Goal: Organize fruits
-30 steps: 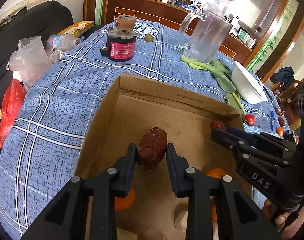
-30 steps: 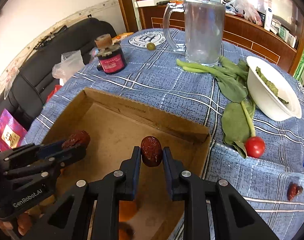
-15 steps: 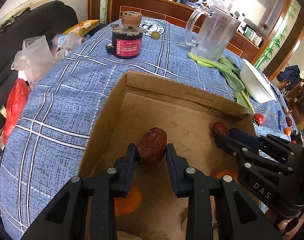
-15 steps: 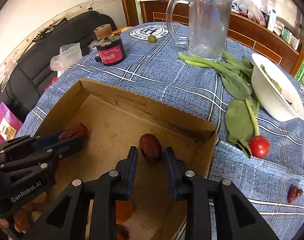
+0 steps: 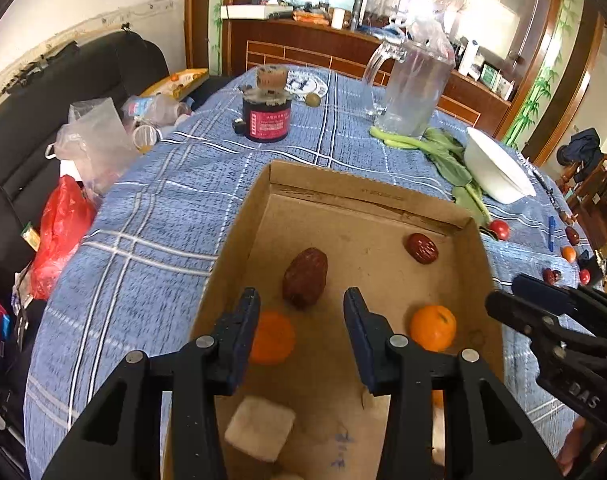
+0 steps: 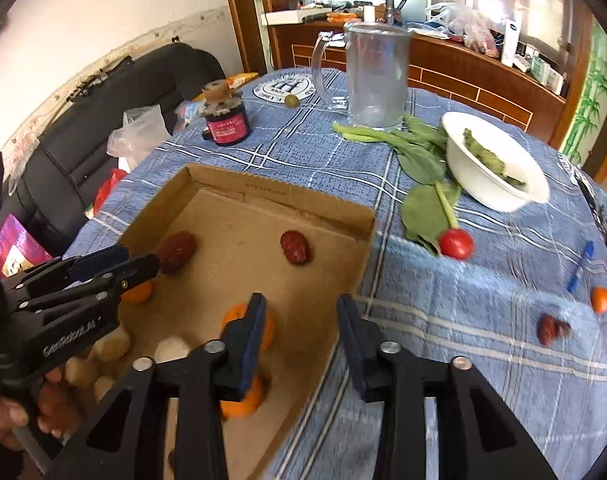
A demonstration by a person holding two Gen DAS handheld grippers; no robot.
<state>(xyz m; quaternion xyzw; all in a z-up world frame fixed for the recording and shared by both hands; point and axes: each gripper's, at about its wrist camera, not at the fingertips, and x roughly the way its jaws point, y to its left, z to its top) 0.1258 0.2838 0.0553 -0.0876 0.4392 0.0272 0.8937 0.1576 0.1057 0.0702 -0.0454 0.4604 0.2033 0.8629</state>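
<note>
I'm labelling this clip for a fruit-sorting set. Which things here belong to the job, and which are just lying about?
Part of the job:
cardboard box
two red dates in it
oranges in it
cherry tomato
loose dates and small fruits on the cloth

Lying about:
glass jug
white bowl
leafy greens
dark jar
blue pen

Left gripper [image 5: 301,312] hangs with its jaws spread wide, nothing between them. Right gripper [image 6: 301,320] matches it, jaws apart and empty. The person's left hand [image 6: 21,408] wraps the left handle.
</note>
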